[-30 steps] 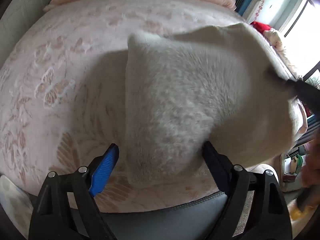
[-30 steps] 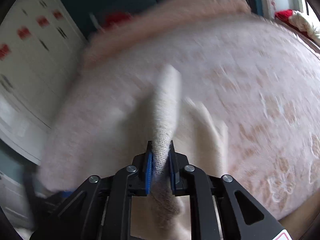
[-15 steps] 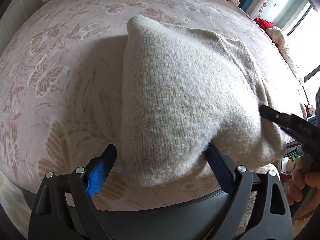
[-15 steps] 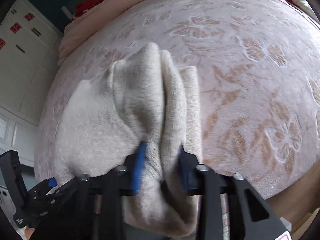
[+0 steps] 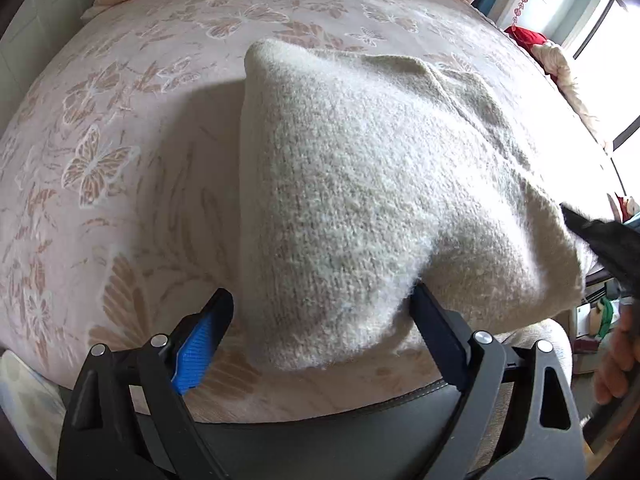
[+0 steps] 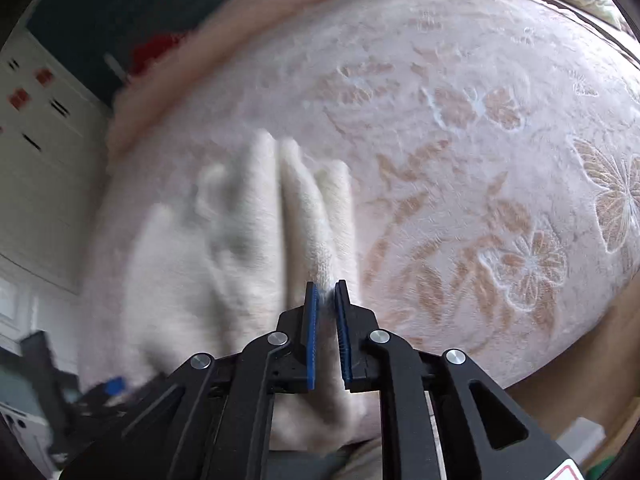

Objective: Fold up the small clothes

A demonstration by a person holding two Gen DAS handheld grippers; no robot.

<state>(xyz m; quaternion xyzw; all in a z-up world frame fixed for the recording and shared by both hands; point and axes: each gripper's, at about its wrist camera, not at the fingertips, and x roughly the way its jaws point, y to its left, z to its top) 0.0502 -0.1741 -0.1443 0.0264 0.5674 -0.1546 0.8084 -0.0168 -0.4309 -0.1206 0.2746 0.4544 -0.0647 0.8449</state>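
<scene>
On the left, your left gripper [image 5: 320,316] stands with its jaws wide apart, one finger on each side of the near corner of the cream knitted garment [image 5: 360,184]. The blue pad [image 5: 200,340] does not touch the wool, and the other finger lies against the cloth without pressing it, so this gripper holds nothing. The garment lies on the pink bedspread with butterflies [image 5: 100,152], close to the near edge of the bed. From this gripper it spreads forward and to the right, and its long side runs away from you toward the pillow end.

On the right, your right gripper [image 6: 327,300] has just been closing. Its jaws are nearly together, with a thin ridge of the garment [image 6: 240,220] between the blue pads. The picture is blurred, but I judge that the pads pinch this fold. In the left wrist view the black tip of the same gripper [image 5: 592,232] sits at the garment's right edge.

So the right hand has the cloth and the left is free. I think the fold must go across, from the right edge toward the left gripper.
</scene>
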